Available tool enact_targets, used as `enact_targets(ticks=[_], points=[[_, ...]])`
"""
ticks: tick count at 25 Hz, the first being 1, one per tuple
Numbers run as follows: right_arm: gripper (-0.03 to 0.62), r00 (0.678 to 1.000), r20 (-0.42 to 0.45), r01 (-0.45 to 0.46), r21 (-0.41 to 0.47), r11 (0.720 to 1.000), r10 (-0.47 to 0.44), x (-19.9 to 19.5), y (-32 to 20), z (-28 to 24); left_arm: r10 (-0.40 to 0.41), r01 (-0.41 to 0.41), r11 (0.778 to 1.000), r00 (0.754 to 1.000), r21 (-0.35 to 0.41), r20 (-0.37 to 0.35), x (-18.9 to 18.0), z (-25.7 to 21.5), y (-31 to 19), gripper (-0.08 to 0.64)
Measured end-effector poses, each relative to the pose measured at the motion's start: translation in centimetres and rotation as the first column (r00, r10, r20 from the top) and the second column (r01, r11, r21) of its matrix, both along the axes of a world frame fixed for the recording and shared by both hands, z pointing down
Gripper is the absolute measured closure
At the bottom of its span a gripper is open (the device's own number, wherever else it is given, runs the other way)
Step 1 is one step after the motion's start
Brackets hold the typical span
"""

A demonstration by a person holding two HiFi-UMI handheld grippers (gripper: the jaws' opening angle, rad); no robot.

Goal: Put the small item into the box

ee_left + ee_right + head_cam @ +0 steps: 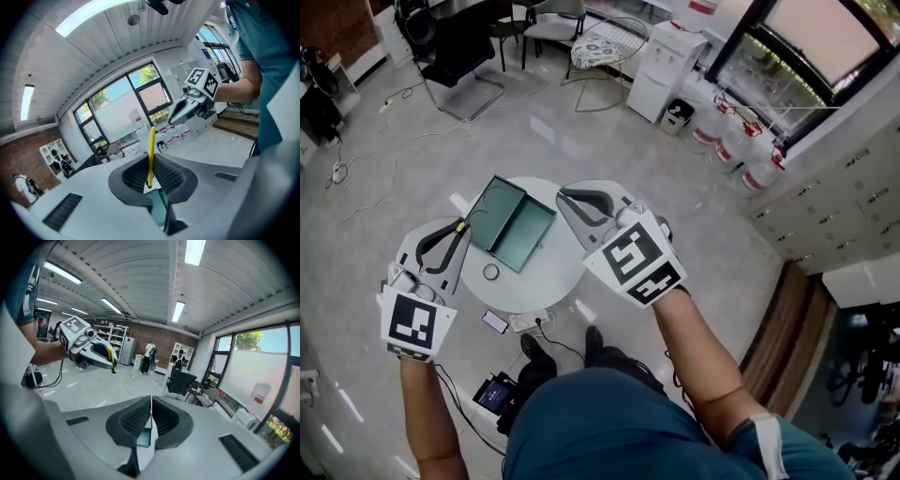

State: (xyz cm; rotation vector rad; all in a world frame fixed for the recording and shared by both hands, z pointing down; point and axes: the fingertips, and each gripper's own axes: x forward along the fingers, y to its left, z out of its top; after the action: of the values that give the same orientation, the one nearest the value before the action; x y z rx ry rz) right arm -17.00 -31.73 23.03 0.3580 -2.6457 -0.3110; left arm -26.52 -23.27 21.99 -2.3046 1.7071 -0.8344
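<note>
Left gripper [457, 232]: jaws pinched on a thin yellow strip [462, 225] that stands upright between them; tips are just beside the left corner of the box.
Open teal-green metal box [530, 234]: on a round white table [546, 281].
Right gripper [566, 195]: jaws pressed together with nothing between them, by the box's right edge.
Small pale ring [491, 272]: on the table near the box's near side, apart from both grippers.
</note>
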Motion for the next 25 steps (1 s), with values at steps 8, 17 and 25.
enact_targets(ticks=[8,17,25], points=[[0.552,0.993,-0.045,-0.112,-0.035,0.993,0.111,-0.2,-0.6,3.8,0.104,-0.105,0.994,0.994,-0.026,-0.030,-1.8,3.1,-2.4,0.515],[0.552,0.987,-0.068,-0.151,-0.072,0.986,0.146,-0.8,-2.4,7.8,0.143,-0.147,0.986,0.988,-0.081,-0.048,-2.5,7.8,-5.2,0.514],[0.552,0.985,-0.092,-0.157,-0.106,0.982,0.147,-1.3,-5.2,11.6,0.142,-0.152,0.979,0.987,-0.135,-0.080,-2.8,12.2,-8.4,0.514]])
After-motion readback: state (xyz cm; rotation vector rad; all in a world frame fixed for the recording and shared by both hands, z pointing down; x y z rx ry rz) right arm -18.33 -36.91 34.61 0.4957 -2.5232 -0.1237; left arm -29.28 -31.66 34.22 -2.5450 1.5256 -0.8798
